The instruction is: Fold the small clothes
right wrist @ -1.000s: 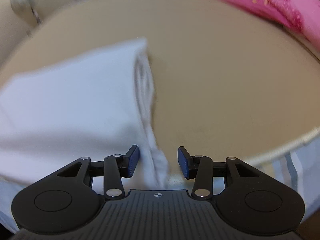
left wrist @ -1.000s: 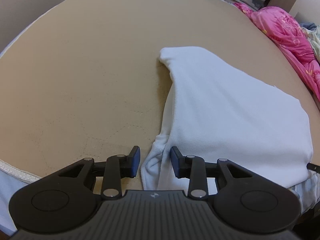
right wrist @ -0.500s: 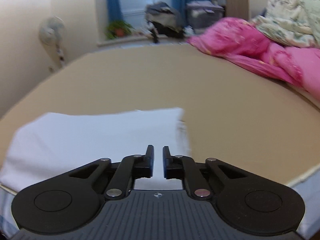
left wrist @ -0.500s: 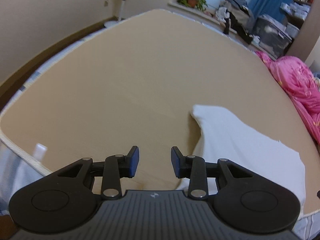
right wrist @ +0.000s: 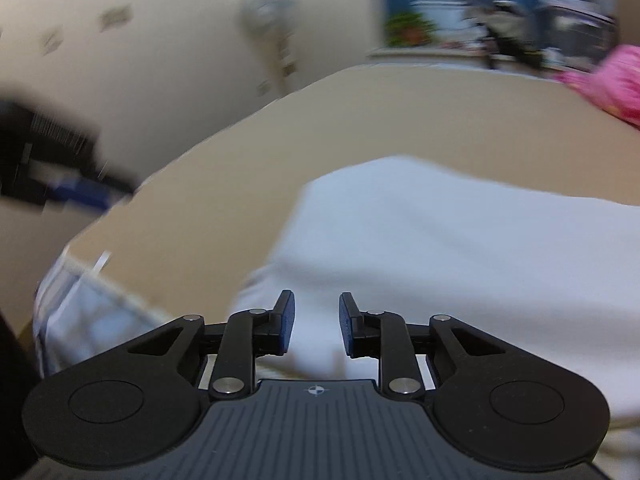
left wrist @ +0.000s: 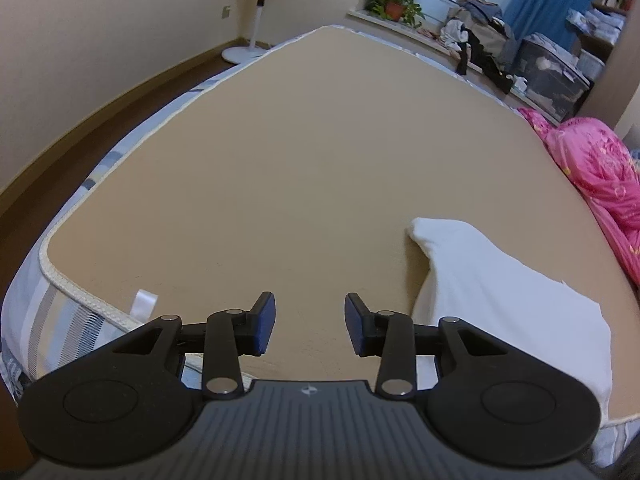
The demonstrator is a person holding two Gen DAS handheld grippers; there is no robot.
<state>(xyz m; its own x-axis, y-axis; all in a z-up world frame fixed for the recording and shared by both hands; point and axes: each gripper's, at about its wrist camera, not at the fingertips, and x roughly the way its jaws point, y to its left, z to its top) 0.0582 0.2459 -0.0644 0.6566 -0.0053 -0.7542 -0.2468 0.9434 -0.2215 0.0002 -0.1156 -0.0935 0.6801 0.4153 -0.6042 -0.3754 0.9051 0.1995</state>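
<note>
A white folded garment (left wrist: pixel 504 304) lies on the tan mattress (left wrist: pixel 304 168) near its front edge, to the right in the left wrist view. My left gripper (left wrist: pixel 310 322) is open and empty, raised above the bare mattress to the left of the garment. In the blurred right wrist view the garment (right wrist: pixel 460 248) fills the middle and right. My right gripper (right wrist: pixel 316 322) is open and empty, just above the garment's near edge.
A pink quilt (left wrist: pixel 600 168) lies along the right side of the bed. A standing fan (left wrist: pixel 256 4) is by the far left wall. A plant, clothes and storage boxes (left wrist: pixel 552 72) sit beyond the bed's far end. The mattress front-left corner (left wrist: pixel 52 268) is near.
Both grippers let go of the garment and pulled back and up. The left swung left off the cloth. The right closed briefly, then opened again and swung left.
</note>
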